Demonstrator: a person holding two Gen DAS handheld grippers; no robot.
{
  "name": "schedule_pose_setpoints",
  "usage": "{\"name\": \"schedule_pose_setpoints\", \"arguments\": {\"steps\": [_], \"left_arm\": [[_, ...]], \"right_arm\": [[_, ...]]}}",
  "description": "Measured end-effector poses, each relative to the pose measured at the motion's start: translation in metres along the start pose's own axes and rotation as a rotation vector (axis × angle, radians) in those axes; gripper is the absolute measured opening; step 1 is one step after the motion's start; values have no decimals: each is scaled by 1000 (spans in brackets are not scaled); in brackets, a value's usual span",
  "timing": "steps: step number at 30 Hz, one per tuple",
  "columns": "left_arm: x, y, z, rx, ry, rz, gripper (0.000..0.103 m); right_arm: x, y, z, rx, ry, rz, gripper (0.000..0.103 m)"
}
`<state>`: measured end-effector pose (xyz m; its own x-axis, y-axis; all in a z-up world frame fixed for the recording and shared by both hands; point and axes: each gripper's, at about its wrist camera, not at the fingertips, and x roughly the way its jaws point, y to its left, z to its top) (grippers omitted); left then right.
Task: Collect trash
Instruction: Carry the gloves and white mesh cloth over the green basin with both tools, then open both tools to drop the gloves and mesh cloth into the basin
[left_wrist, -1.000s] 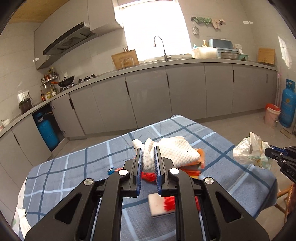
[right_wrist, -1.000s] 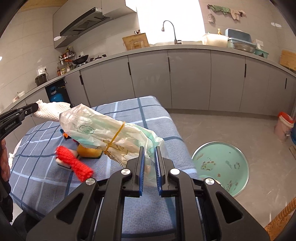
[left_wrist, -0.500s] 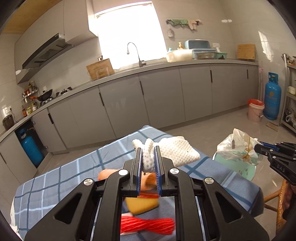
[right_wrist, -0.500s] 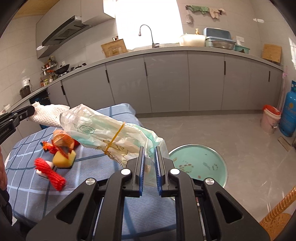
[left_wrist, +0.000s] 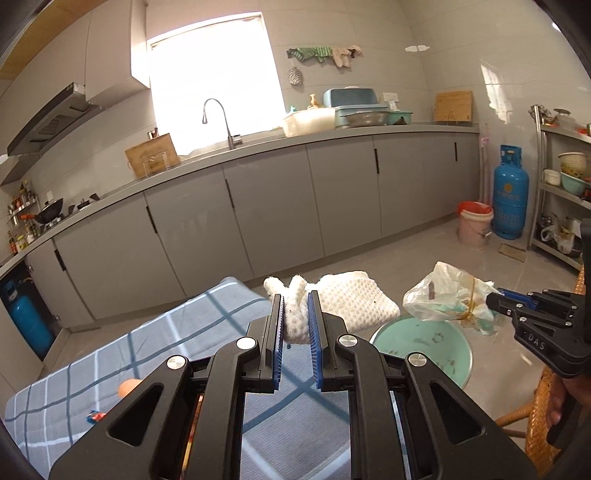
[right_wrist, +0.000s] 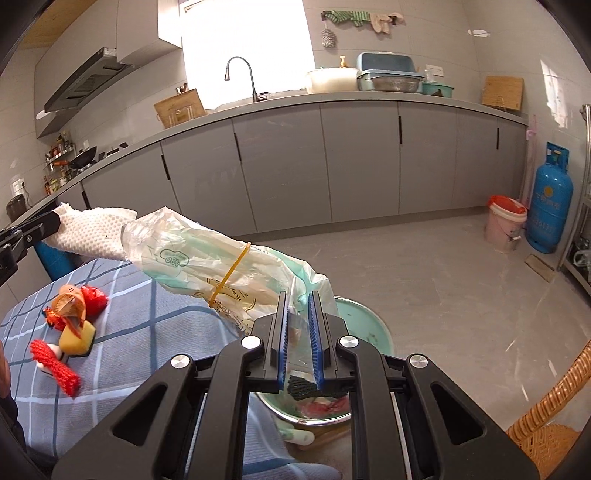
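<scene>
Above basin (right_wrist: 373, 325) | plastic bag (right_wrist: 207, 258): crumpled, yellow-banded | foam sheet (left_wrist: 354, 295): white, dimpled

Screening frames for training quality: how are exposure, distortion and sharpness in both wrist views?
Left wrist: window blown out white, counter line bowed by fisheye, tablecloth edge motion-blurred. Right wrist: same blown window, dark corner vignette, plastic bag sharp.
</scene>
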<state>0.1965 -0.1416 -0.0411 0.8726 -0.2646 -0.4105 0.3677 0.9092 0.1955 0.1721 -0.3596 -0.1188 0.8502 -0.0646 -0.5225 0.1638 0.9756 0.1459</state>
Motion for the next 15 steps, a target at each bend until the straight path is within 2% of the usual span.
{"name": "schedule_pose_setpoints", "arguments": {"steps": [7,15], "left_arm": [[20,-29,6,27,4,-53,14],[58,-59,2,71,59,-99,14]], "right_arm": [[15,-22,1,28,19,-33,13],[42,-44,-7,72,63,-47,13]]}}
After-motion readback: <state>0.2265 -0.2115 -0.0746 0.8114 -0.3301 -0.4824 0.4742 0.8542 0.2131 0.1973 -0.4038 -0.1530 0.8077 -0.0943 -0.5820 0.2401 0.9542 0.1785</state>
